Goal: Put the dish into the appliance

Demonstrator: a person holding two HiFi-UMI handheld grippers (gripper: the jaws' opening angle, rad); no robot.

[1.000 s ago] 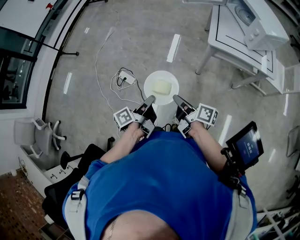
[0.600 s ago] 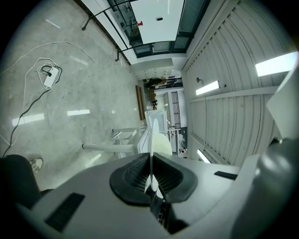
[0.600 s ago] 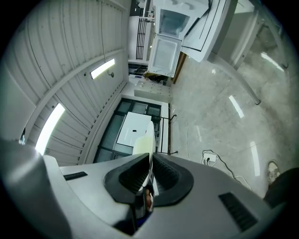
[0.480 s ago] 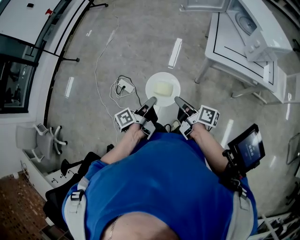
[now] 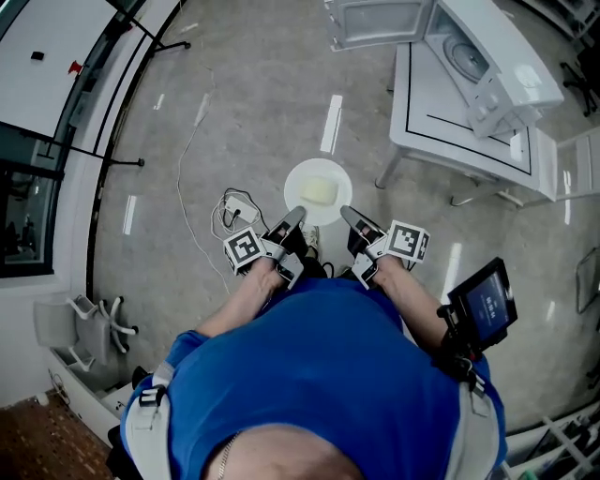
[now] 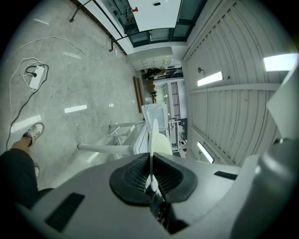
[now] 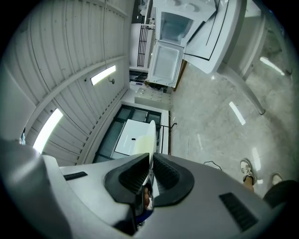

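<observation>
Here, the dish (image 5: pixel 302 180), a white plate bearing a pale yellow piece of food (image 5: pixel 321 191), hangs above the floor (image 5: pixel 262 94) just ahead of the person, held at two places on its near rim. The left gripper (image 5: pixel 295 217) pinches the rim's left part and the right gripper (image 5: pixel 345 214) its right part, each pair of jaws pressed onto the thin edge. The paired hold probably keeps the plate level so that the food does not slide. The appliance (image 5: pixel 487 52), a white microwave with its door (image 5: pixel 375 23) swung open, stands on a white table (image 5: pixel 441 103) far to the right, well apart from the dish. The floor is grey and glossy. A power strip (image 5: pixel 236 208) with a white cable (image 5: pixel 192 141) lies left of the dish, and a dark glazed wall (image 5: pixel 28 187) bounds the room at far left.
</observation>
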